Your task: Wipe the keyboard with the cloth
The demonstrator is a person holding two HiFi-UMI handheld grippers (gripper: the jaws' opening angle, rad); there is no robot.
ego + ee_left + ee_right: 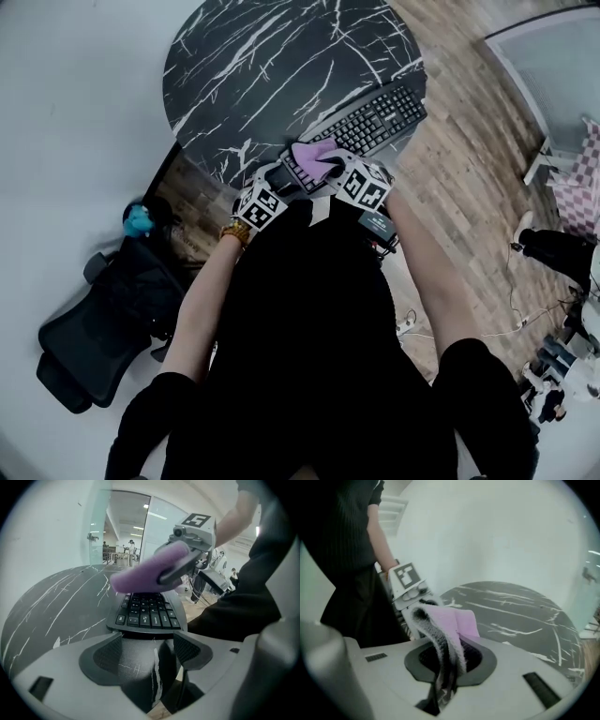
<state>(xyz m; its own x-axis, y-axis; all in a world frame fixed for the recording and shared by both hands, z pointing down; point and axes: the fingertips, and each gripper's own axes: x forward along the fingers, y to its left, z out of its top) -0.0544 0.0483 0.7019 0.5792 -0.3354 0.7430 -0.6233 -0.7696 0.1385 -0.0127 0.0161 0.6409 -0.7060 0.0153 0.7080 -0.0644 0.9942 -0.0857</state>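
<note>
On the table (272, 66), keyboard (375, 117) — cloth (314, 157) over it.

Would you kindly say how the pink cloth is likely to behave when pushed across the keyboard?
The cloth folds limply out of the shut right gripper, so it is probably floppy and light. Its fuzzy edge suggests it may catch and bunch on the keyboard keys.

Near end of keyboard (375, 117) covered by cloth (314, 159) in head view; far keys behind the cloth in left gripper view; surface (262, 56) cut off at top edge; inner faces of right tongs (446, 665) masked by cloth.
</note>
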